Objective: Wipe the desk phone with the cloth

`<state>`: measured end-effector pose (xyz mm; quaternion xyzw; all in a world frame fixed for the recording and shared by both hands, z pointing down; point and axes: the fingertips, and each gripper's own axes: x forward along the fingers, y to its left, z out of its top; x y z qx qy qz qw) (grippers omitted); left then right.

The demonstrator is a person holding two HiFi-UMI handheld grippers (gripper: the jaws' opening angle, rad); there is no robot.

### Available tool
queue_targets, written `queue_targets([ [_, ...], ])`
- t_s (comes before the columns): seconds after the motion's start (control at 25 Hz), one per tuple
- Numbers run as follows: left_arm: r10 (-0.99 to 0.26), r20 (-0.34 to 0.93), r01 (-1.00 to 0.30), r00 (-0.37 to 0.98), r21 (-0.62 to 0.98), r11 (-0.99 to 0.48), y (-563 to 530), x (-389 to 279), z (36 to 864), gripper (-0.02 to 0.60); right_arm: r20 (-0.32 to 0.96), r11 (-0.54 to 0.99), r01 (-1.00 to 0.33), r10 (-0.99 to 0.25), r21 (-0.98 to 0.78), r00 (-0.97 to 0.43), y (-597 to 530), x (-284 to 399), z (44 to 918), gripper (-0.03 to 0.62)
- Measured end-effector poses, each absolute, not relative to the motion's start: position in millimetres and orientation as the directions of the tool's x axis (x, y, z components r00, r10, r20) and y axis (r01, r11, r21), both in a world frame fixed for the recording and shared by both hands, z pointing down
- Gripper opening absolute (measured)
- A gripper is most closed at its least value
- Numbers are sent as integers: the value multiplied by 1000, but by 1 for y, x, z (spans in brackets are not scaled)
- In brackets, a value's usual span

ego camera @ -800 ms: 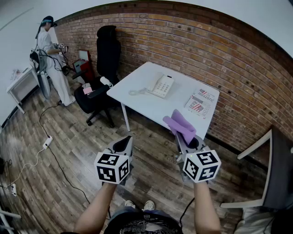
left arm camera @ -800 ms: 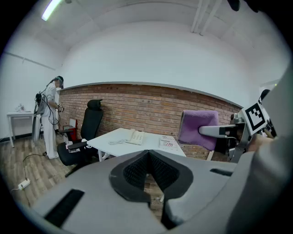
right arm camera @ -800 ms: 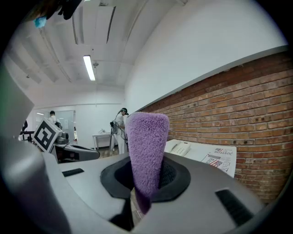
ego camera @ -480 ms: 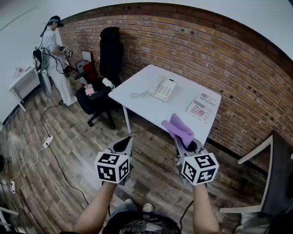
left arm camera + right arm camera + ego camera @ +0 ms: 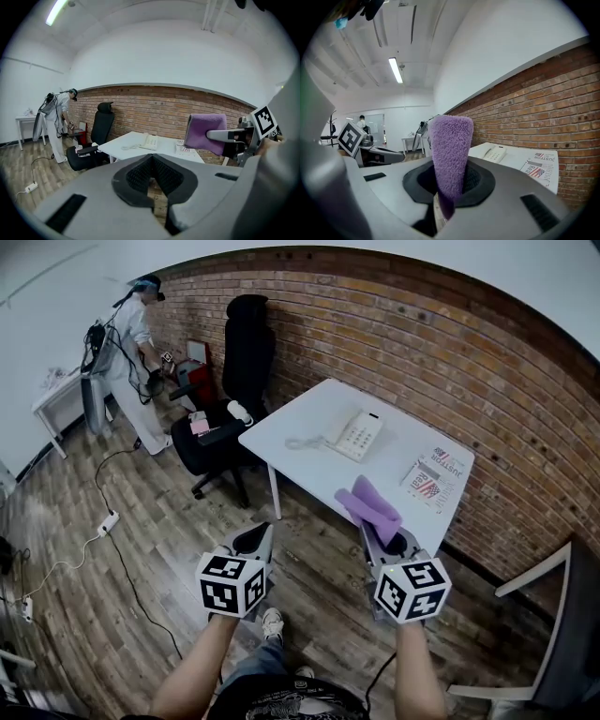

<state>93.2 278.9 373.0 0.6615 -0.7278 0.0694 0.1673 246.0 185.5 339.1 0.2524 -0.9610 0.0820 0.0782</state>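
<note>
A white desk phone (image 5: 358, 435) with a coiled cord lies on the white table (image 5: 309, 442) ahead of me; it also shows small in the left gripper view (image 5: 149, 141) and the right gripper view (image 5: 493, 153). My right gripper (image 5: 380, 535) is shut on a purple cloth (image 5: 369, 503) that sticks up from its jaws (image 5: 450, 159). My left gripper (image 5: 251, 538) is shut and holds nothing. Both grippers hang over the wooden floor, short of the table's near edge.
A printed paper (image 5: 435, 478) lies at the table's right end. A black office chair (image 5: 228, 399) stands left of the table, against the brick wall. A person in white (image 5: 127, 343) stands at the far left. A white chair frame (image 5: 553, 615) is at the right. Cables run across the floor.
The view has shifted: table and phone now sit further right and a little lower in the head view. Both grippers keep their pose, cloth still held.
</note>
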Motion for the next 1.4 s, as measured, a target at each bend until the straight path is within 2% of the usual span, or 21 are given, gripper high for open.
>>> queue_targets([
  [0.48, -931, 361, -984, -42, 145, 101, 203, 12, 384, 5, 241, 854, -501, -462, -137, -854, 117, 161, 356, 44],
  [1.0, -936, 348, -986, 52, 168, 8, 112, -93, 381, 5, 263, 806, -574, -528, -144, -808, 40, 61, 353, 44],
  [1.4, -930, 348, -980, 123, 192, -58, 76, -128, 390, 5, 274, 772, -623, -577, -124, -769, 13, 25, 356, 44],
])
